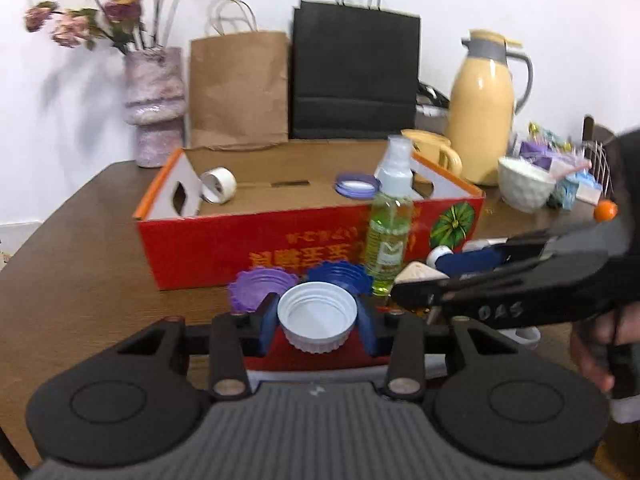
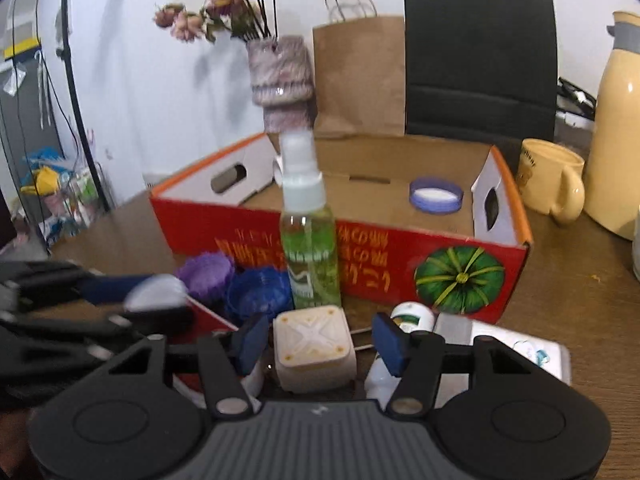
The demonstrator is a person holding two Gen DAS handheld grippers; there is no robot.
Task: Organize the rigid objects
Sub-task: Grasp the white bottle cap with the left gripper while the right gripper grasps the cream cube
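The left tool is clamped on a white jar lid above the desk; the right tool, fingers apart, straddles a beige square cap. Next, likely carry the lid into the red box.

A white wall stands behind the dark brown wooden table, evenly lit.

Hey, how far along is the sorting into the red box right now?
Early. Done: the red box holds a tape roll and a purple-rimmed lid. In hand: the left tongs grip a white lid; the right tongs sit open around a cream cube. Left outside: the purple lid, blue lid, green spray bottle and a small white bottle.
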